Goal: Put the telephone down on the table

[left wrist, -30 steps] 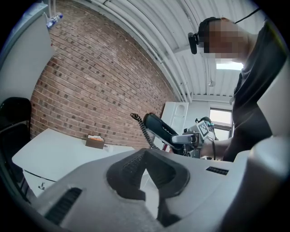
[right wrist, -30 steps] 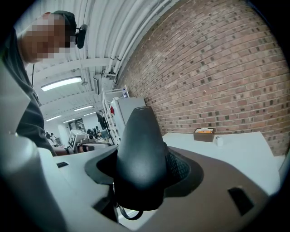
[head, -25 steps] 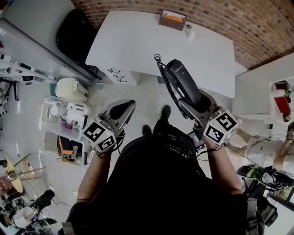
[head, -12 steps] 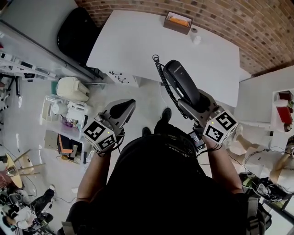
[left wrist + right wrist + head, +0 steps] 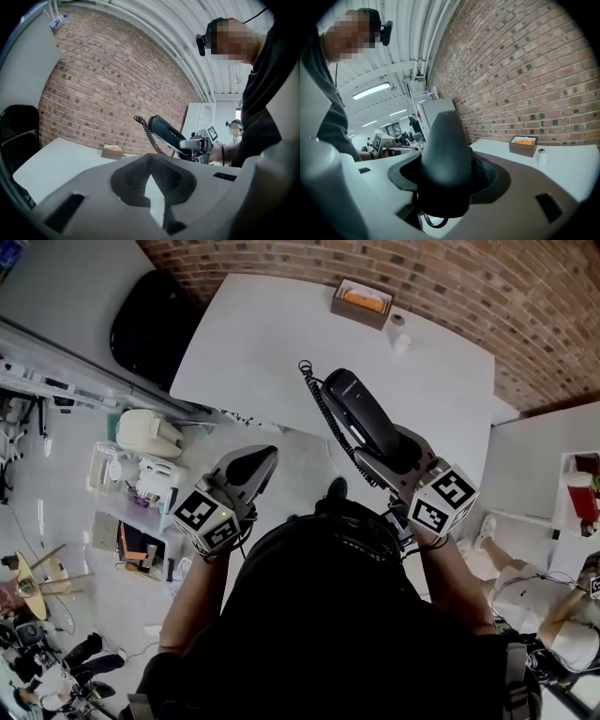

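The black telephone handset (image 5: 364,415) is clamped lengthwise in my right gripper (image 5: 396,454), which is shut on its lower end. Its coiled cord (image 5: 322,407) hangs from the far end. It is held in the air above the near edge of the white table (image 5: 281,343). In the right gripper view the handset (image 5: 443,154) fills the space between the jaws. In the left gripper view the handset (image 5: 164,132) shows well above the table (image 5: 61,159). My left gripper (image 5: 249,466) is shut with nothing in it, short of the table's near edge.
A brown box with orange contents (image 5: 361,302) and a small white container (image 5: 400,335) stand at the table's far edge by the brick wall. A black chair (image 5: 150,320) stands left of the table. Shelves and clutter fill the floor at left.
The table has come nearer in the head view. The handset now lies over its near edge instead of short of it. Both grippers keep the same state.
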`<state>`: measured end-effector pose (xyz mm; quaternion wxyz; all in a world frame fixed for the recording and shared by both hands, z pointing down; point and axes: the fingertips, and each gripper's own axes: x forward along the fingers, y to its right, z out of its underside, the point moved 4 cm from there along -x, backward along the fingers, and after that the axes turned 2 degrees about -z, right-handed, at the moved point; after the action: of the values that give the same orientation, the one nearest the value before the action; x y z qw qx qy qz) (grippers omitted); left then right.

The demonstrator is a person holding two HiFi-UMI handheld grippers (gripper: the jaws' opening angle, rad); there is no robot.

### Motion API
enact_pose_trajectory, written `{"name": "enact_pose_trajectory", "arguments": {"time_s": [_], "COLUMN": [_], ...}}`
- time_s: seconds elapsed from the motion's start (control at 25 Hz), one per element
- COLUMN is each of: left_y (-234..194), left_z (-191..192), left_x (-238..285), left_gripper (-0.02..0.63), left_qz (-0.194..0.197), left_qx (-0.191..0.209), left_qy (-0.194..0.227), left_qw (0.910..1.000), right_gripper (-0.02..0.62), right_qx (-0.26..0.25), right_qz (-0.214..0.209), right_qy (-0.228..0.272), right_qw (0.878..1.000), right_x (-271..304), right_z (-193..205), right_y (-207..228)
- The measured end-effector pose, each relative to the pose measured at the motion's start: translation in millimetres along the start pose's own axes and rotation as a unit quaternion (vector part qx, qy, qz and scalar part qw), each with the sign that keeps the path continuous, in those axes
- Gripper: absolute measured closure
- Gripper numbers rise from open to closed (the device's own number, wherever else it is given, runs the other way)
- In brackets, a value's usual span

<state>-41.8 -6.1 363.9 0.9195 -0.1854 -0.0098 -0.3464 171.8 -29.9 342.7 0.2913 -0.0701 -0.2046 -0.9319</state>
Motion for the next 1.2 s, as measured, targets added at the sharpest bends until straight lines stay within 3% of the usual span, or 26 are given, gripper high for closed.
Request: {"name": "enact_pose_trajectory", "arguments": {"time_s": [0.6, 0.96, 1.2], "left_y": [-2.8, -38.3, -73.8], "left_z": [-33.0, -40.8, -52.4], "left_x": [111.4, 129.2, 137.0], "left_gripper": [0.598, 0.598, 0.598], "left_qz": [-0.017, -0.018, 0.013], "left_qx": [0.016, 0.009, 0.013], "left_qy": [0.010, 0.003, -0.001], "left_qw": [0.9997, 0.9998, 0.9998], "right_gripper": [0.327, 0.327, 0.327], "right_qx": [-0.004, 0.001, 0.006], "right_qz": [-0.018, -0.014, 0.013], "right_qy": [0.011, 0.012, 0.018], "right_qw": [1.000, 1.000, 1.000], "right_x": [-18.8, 1.1, 28.4], "right_z": [-41.4, -51.1, -59.4], "right_y": [100.6, 121.5, 125.8]}}
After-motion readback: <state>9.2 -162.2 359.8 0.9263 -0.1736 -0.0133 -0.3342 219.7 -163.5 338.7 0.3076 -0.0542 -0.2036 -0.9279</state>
